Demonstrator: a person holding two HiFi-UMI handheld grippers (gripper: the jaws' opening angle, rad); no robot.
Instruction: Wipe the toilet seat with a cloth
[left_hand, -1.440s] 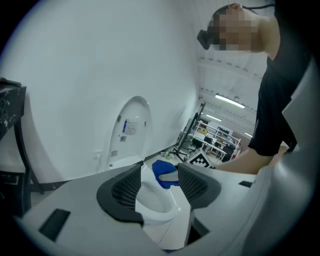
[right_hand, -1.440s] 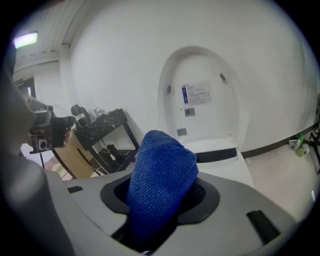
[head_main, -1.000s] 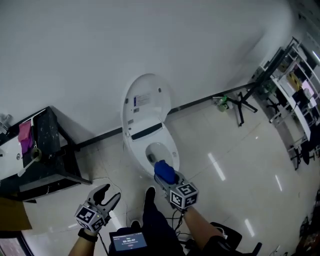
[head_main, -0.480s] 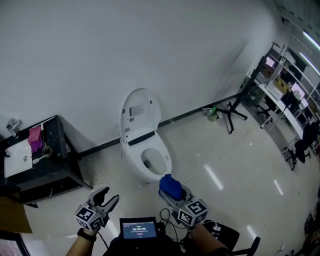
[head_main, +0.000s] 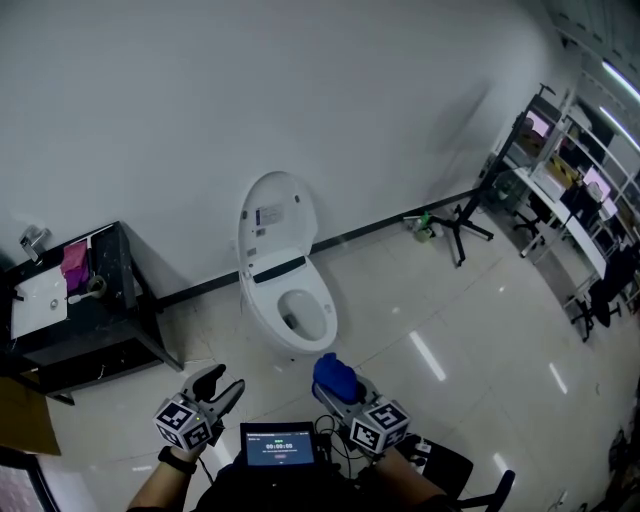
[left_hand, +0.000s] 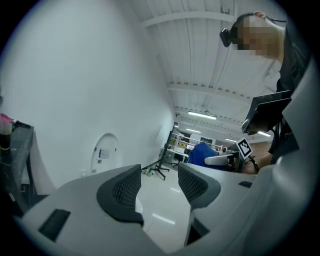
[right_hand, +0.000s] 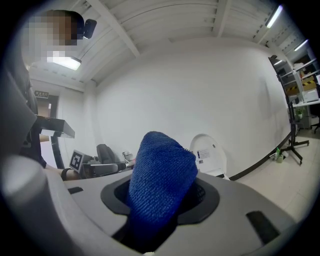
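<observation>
Glossy pale floor tiles meet a plain white wall. The right gripper has its fingers pinching a nubby blue microfibre cloth, bunched into a rounded lump. The left gripper has its ribbed dark fingers spread and empty. Just beyond the cloth and apart from it is the smooth white oval toilet seat, with its lid raised.

Left gripper low, fingers apart; right gripper fingers clamping cloth.
</observation>
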